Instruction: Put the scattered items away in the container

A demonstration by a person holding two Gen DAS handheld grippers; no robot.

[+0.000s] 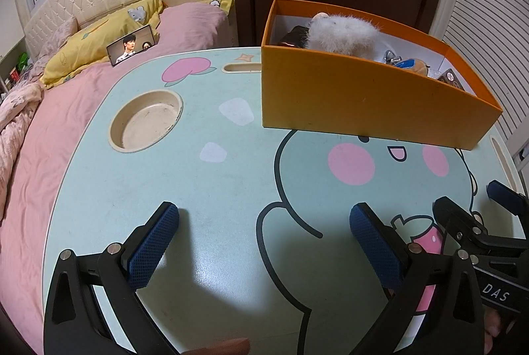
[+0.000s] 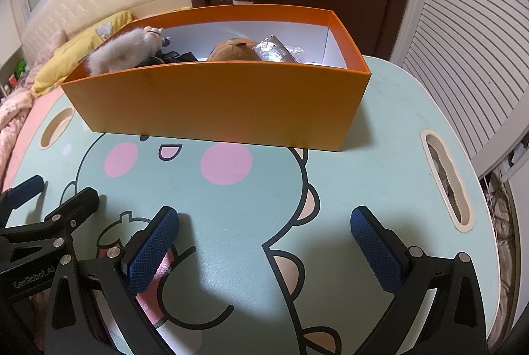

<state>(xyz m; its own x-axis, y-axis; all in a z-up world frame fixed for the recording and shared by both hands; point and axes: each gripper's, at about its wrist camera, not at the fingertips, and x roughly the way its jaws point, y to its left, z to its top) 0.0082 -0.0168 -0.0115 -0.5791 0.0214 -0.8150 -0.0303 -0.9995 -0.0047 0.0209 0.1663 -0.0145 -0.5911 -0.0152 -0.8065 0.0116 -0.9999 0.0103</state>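
- On the far left, a bed with a phone is seen beside the lap table.
- Over the bare tabletop, the left tongs are spread fully wide, with nothing held.
- Beside them, the right tongs are likewise wide and empty.
- Behind, the orange box is filled with a fluffy toy, a brown plush and a wrapped packet.
- If bumped, the light box could be slid or tipped.
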